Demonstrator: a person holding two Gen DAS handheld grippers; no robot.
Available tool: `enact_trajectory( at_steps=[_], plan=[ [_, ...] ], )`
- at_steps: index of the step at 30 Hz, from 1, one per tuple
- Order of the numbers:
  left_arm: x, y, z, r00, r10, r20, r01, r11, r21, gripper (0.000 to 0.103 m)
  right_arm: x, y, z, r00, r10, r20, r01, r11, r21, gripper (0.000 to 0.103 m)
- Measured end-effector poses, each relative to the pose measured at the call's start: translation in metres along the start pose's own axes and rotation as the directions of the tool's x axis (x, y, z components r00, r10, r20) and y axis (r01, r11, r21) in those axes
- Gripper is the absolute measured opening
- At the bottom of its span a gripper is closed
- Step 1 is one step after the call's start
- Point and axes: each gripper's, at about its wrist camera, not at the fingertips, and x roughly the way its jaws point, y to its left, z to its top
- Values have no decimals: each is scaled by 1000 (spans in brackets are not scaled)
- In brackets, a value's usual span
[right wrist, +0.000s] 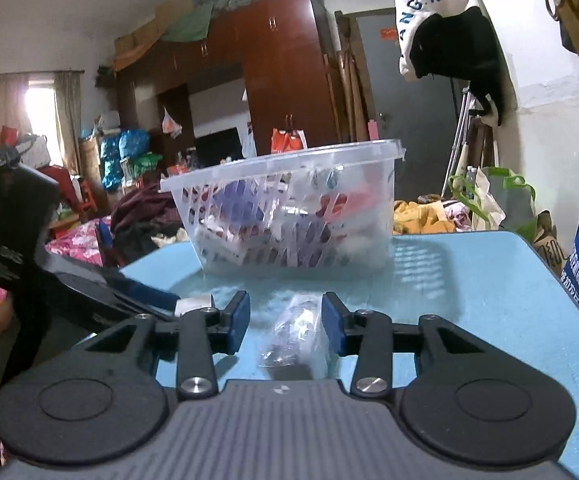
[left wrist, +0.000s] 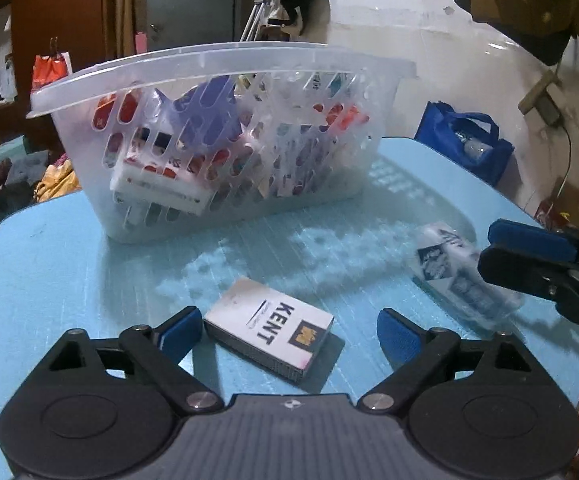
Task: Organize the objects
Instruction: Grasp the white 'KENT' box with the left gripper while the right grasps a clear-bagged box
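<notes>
I had the left hand-held gripper (left wrist: 289,330) spread wide, low over the blue worktop (left wrist: 49,280). The Kent box (left wrist: 268,334) lay flat between its fingers, close to the left pad, not pinched. My right hand-held gripper (right wrist: 285,316) was also spread — a clear-wrapped packet (right wrist: 295,330) lay on the worktop between its fingers, neither pad pressed against it as far as I could tell. From the left wrist view, the same packet (left wrist: 455,270) sat to the right of the Kent box, well apart from it. Behind both stood the translucent slotted basket (left wrist: 225,60) — boxes and packets piled inside it.
</notes>
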Motion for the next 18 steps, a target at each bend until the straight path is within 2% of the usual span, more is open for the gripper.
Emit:
enact_trajectory(
  at_steps=[1,2,4,8,11,18],
  plan=[
    [0,-1,0,1000,12,0,-12,1000,3,90,1,1,1,1000,1,1,-1,1000,-3,44],
    [0,-3,-1,1000,27,4,-27,1000,12,80,3,1,1,1000,0,-2,0,1000,-10,44],
    [-3,-3,-2,999,33,20,-33,999,15,70,6,3,1,1000,1,-17,-1,1000,-25,43],
    [-5,1,-2,999,22,26,-22,1000,0,70,7,3,-2,999,-40,-26,38,998,-59,44],
    [-5,0,-1,999,16,28,-16,1000,4,70,3,4,-5,997,-73,-26,70,993,-96,60],
    [-4,-1,-1,1000,13,28,-13,1000,11,70,13,-7,-9,986,-141,-84,130,984,-118,60]
  ],
)
